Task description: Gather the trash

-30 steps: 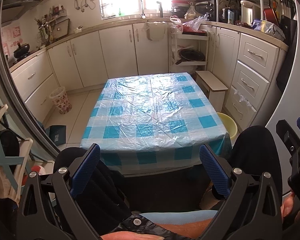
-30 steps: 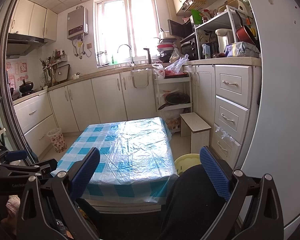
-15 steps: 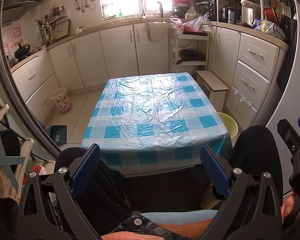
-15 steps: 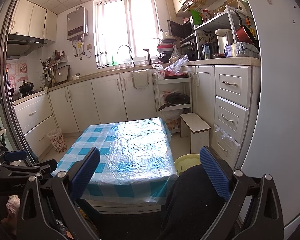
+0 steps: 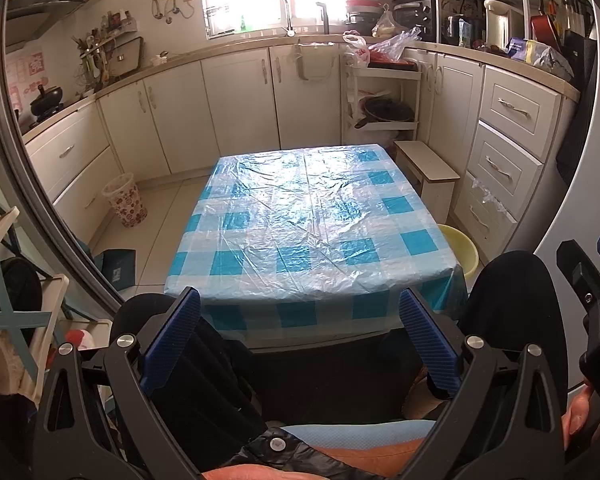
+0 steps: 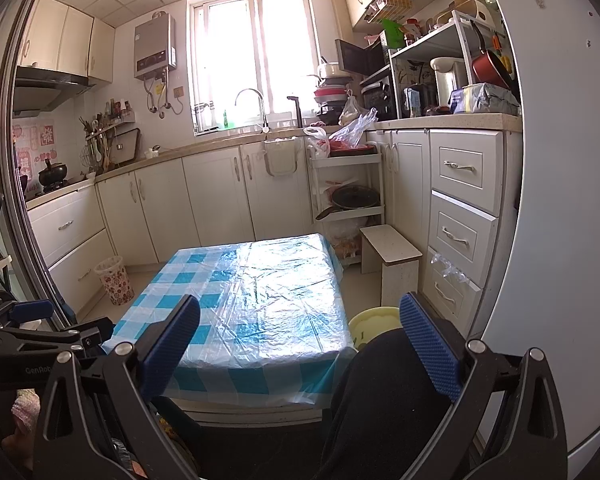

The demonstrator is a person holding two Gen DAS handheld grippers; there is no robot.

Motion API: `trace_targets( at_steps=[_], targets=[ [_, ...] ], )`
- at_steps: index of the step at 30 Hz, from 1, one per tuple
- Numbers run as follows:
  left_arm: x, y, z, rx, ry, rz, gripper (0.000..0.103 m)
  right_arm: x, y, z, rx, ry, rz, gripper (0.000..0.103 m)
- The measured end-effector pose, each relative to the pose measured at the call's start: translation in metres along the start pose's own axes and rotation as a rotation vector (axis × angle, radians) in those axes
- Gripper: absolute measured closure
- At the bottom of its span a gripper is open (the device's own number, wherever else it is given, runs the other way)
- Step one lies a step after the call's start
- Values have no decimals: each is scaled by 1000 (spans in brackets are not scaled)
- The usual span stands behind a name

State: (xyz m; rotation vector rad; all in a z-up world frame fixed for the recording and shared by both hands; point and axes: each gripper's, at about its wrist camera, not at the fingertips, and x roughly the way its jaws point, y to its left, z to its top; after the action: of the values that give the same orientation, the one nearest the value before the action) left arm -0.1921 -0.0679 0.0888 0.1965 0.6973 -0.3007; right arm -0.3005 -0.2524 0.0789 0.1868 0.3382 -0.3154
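A low table (image 5: 312, 224) (image 6: 256, 308) covered with a blue-and-white checked cloth under clear plastic stands in front of me; nothing lies on its top. A patterned waste basket (image 5: 125, 200) (image 6: 114, 280) stands on the floor at the left by the cabinets. My left gripper (image 5: 300, 340) is open and holds nothing, low over the person's lap before the table's near edge. My right gripper (image 6: 300, 344) is open too, with nothing between its blue pads. No loose trash shows in either view.
A yellow basin (image 5: 462, 250) (image 6: 374, 320) sits on the floor right of the table, beside a small white stool (image 5: 428, 176) (image 6: 392, 256). White cabinets ring the room. The person's dark-clad knees (image 5: 512, 304) flank the near table edge. A rack (image 5: 12, 308) stands at far left.
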Motion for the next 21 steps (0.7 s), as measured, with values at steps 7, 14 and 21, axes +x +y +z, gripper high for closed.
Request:
trace_targets(
  at_steps=[7, 14, 21],
  targets=[
    [0, 0, 0, 2, 0, 3, 8, 0, 0, 0, 1, 0, 0, 7],
    [0, 0, 0, 1, -1, 6, 8, 0, 0, 0, 2, -1, 0, 7],
    [0, 0, 0, 1, -2, 11, 8, 0, 0, 0, 2, -1, 1, 7]
  ],
)
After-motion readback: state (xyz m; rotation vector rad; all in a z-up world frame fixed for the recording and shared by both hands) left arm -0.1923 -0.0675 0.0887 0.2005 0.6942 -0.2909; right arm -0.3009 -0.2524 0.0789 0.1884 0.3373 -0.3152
